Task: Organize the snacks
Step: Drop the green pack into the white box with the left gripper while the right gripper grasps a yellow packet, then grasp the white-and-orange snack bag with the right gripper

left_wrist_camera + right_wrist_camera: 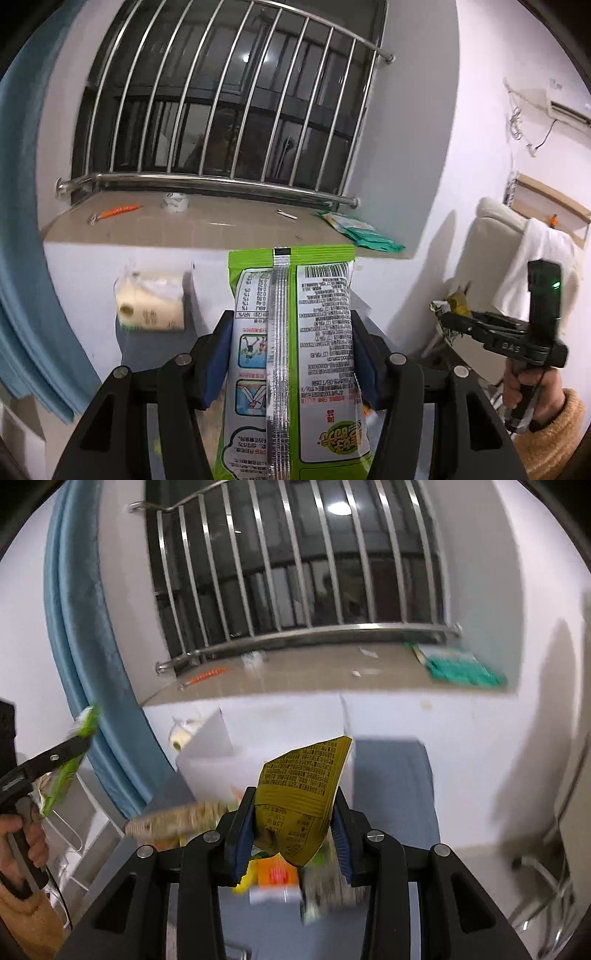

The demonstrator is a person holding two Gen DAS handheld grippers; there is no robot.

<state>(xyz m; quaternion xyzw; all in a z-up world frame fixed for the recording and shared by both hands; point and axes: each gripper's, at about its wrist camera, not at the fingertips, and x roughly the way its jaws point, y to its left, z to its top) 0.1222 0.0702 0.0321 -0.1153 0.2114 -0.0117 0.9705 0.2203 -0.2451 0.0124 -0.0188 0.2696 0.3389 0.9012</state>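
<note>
While upright lengthwise between the left gripper's (291, 354) clamped fingers, green snack bag (295, 332); right gripper (295, 827) pinching tilted yellow packet (303, 794).

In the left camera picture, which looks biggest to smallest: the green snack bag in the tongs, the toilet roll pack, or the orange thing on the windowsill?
1. Green foil snack bag, though it is nearest the camera, so its true size is unsure.
2. Cream plastic-wrapped toilet roll pack.
3. Thin orange object on the sill.

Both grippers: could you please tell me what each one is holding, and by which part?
The left gripper clamps the green snack bag across its middle; the right gripper pinches the yellow packet by its lower part.
</note>
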